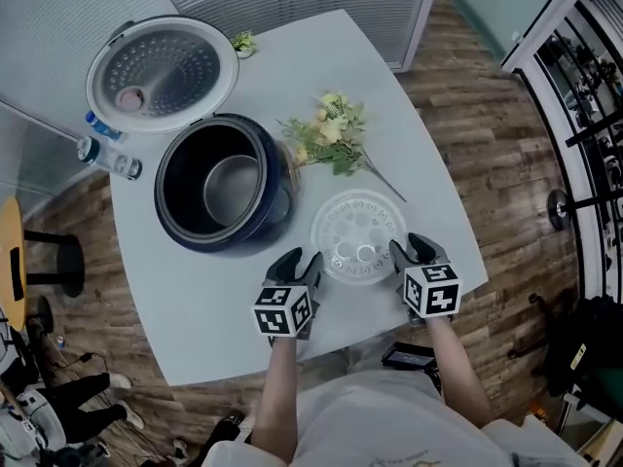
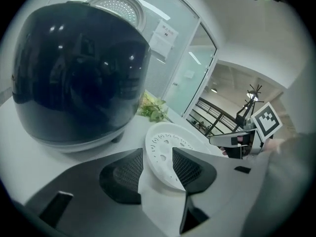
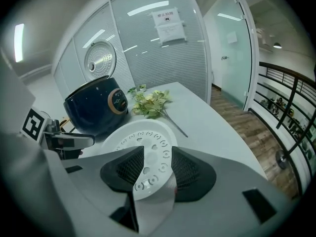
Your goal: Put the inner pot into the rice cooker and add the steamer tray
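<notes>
- At the table's left edge lies a plastic bottle. Beside it the rice cooker stands with its lid swung up and back.
- The inner pot already sits down inside the cooker, so that half of the task looks finished.
- Near the front edge, the left gripper has its tongs spread. They straddle the left rim of the steamer tray, and the pads do not seem to press on it yet.
- The white perforated tray lies flat on the table between the two grippers, right of the cooker and not yet lifted.
- A sprig of artificial flowers lies behind the tray, its stem running just past the far rim.
- The right gripper mirrors the left. Its tongs are also spread, with the tray's right rim between them and nothing pinched.
- Risks, as I judge them:
  - The rim is thin and smooth, so a shallow bite could let it slide off the mesh pads.
  - If one side closes or lifts first, the tray would tilt and could drop.
  - A tray carried tilted could catch the cooker's rim or sit crooked on the pot.
  - The flower stem might snag and get dragged along.
</notes>
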{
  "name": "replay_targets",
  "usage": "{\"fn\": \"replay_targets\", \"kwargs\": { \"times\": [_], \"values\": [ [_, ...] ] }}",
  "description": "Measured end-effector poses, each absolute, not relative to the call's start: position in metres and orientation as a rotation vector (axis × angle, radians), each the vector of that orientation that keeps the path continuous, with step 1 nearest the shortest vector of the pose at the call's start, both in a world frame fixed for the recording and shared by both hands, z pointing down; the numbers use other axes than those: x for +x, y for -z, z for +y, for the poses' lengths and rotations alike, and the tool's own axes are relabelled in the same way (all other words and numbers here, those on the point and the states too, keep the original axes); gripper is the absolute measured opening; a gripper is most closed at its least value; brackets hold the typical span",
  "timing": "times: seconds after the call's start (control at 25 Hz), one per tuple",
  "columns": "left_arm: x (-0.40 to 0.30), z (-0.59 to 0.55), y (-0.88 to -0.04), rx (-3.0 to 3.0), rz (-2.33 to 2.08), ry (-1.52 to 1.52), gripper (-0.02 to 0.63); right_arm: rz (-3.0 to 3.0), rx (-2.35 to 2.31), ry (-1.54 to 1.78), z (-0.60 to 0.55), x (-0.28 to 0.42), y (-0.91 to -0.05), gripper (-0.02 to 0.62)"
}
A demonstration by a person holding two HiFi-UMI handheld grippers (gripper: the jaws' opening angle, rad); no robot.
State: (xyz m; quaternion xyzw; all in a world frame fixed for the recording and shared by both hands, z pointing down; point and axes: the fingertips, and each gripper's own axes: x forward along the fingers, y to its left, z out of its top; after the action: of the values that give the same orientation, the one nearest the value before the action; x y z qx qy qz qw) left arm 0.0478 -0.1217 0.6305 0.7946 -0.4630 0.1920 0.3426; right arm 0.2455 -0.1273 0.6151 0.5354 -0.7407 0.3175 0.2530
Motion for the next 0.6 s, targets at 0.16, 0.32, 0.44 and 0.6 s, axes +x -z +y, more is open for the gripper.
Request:
{"fn": "replay_targets", "kwargs": {
  "times": [0.16,0.32,0.44,0.6],
  "values": [
    [0.051,-0.124,-0.646,2.035,-1.222,-0.530,0.192,-1.992,1.452,-0.871,-0.130,0.257,-0.629,0.186],
    [0.053,-0.126,-0.659,2.001,-1.238,-0.537,0.192,-1.980,1.424,-0.876,-0.131,0.260,-0.643,0.186],
    [0.056,-0.129,-0.663,1.988,-1.230,-0.526,0.192,-1.984,1.414,-0.873,-0.132,0.261,-0.649,0.186],
    [0.057,-0.128,-0.671,1.960,-1.228,-0.516,0.192,-1.983,1.401,-0.869,-0.135,0.260,-0.655,0.184]
  ]
}}
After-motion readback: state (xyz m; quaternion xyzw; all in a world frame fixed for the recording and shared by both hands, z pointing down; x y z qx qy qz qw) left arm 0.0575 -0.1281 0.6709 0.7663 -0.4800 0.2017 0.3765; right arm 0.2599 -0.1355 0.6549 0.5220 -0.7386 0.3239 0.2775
